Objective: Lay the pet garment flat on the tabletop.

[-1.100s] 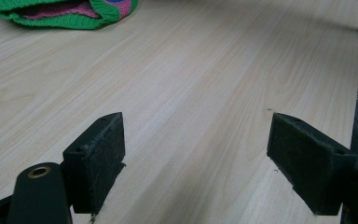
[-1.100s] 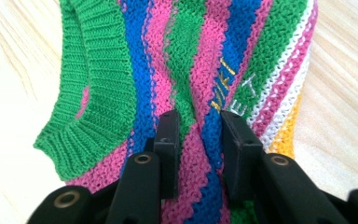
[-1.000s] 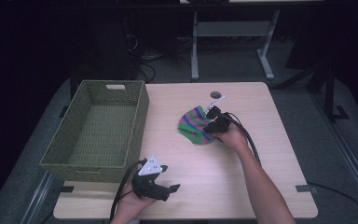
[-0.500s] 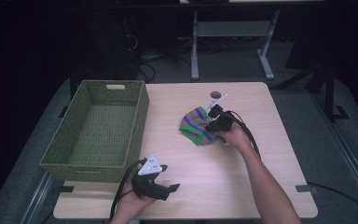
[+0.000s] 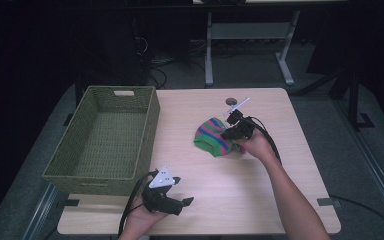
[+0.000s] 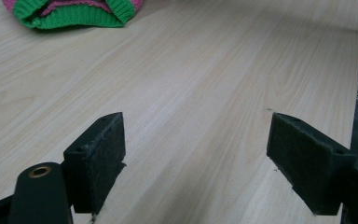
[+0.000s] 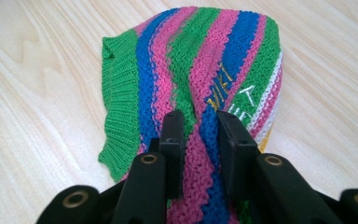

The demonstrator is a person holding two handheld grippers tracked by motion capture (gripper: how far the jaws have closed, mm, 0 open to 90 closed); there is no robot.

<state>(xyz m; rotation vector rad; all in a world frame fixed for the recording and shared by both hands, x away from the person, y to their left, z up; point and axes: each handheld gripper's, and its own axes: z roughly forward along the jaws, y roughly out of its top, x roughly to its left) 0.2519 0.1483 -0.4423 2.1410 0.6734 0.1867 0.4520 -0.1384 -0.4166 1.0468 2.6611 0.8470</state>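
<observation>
Right of the wicker basket [image 5: 102,137], mid-worktop [image 5: 280,200], lies the striped knit hat [image 5: 214,136] — its near edge pinched between the right tool's [image 5: 228,134] jaws, the hat stretching away from that tool toward the basket. The left tool [image 5: 180,204] — jaws spread, nothing between them — rests well apart by the basket's near corner.

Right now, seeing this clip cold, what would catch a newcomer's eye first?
The striped knitted hat in pink, green and blue, mid-table, pinched by the right gripper. Next the green woven basket at the table's left side. The left gripper rests open over bare wood near the front edge.
</observation>
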